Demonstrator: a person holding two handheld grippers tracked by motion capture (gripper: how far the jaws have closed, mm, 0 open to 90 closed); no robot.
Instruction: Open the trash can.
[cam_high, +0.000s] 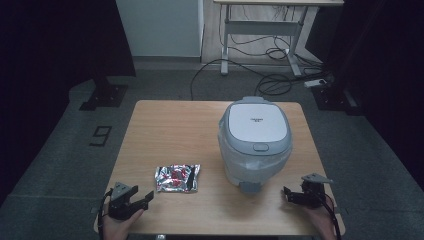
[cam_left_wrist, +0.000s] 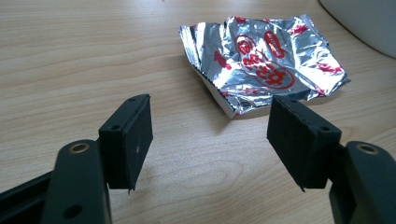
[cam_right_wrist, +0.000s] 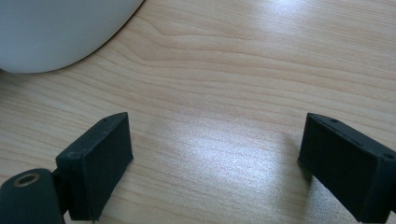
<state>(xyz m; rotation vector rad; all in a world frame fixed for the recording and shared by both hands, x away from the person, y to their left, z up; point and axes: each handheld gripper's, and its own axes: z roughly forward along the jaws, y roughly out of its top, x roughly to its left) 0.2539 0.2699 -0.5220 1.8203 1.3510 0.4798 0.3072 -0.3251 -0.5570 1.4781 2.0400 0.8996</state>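
Observation:
A white and grey rice cooker (cam_high: 255, 137) with its lid down stands on the right half of the wooden table (cam_high: 170, 130). A crumpled silver foil packet with red print (cam_high: 177, 178) lies flat to its left, near the front. My left gripper (cam_high: 145, 200) rests low at the front left corner, open, its jaws empty and pointing at the packet (cam_left_wrist: 266, 60) a short way ahead. At the front right, my right gripper (cam_high: 287, 194) is open too, with bare wood between its jaws (cam_right_wrist: 215, 158). The cooker's white wall (cam_right_wrist: 56, 32) curves at that view's upper left.
Beyond the table lies grey carpet with a floor marker "9" (cam_high: 101, 135), cables (cam_high: 270, 80) and a desk frame (cam_high: 260, 45) at the back. Dark curtains hang on both sides. The table's left half and far edge are bare wood.

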